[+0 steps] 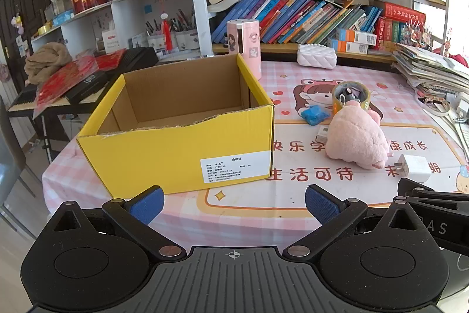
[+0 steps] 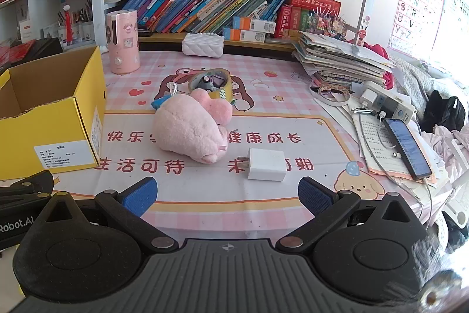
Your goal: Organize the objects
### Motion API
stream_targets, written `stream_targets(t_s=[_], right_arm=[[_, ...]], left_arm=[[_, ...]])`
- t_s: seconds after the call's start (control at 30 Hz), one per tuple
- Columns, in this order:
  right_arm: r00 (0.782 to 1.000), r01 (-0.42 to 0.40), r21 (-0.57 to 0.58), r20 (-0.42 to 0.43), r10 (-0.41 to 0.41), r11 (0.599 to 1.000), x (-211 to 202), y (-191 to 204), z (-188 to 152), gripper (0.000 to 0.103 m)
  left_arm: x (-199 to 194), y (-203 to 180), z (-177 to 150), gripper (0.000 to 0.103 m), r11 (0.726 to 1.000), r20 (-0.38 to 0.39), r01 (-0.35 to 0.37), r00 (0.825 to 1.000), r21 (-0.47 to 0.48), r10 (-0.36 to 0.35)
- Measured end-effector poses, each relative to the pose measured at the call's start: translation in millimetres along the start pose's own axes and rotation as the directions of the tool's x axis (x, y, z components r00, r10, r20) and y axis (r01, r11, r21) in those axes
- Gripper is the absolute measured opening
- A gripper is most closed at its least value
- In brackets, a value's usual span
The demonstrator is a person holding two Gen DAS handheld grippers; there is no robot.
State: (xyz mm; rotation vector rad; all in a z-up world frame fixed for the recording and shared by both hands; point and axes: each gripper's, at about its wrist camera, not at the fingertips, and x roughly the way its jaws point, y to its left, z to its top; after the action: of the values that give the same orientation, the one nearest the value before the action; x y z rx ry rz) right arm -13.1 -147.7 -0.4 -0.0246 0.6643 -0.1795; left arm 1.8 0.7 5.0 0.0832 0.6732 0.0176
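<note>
Charger sits closest to the right tool, both tools spread wide and empty. Probably best to pinch its flat sides squarely, then drop it in the yellow box.

Sunlit room, crammed bookshelves behind a pink-checked table.

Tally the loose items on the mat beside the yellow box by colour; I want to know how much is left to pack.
Pink: 1, the plush toy
White: 2, the charger plug and a small white block behind the plush
Blue: 1, the small blue object
Yellowish: 1, the tape roll
Total: 5
The cardboard box looks empty.
</note>
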Motion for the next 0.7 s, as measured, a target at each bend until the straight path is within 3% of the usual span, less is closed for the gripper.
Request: stream_targets(t_s=[0.7], right_arm=[[1.0,0.0,0.0,0.004,0.0,1.0,-1.5,0.0,-0.1,0.103]], left_arm=[[-3.9,0.2,-1.5,0.103,1.0,0.008,-0.003,1.0,-0.005,0.003]])
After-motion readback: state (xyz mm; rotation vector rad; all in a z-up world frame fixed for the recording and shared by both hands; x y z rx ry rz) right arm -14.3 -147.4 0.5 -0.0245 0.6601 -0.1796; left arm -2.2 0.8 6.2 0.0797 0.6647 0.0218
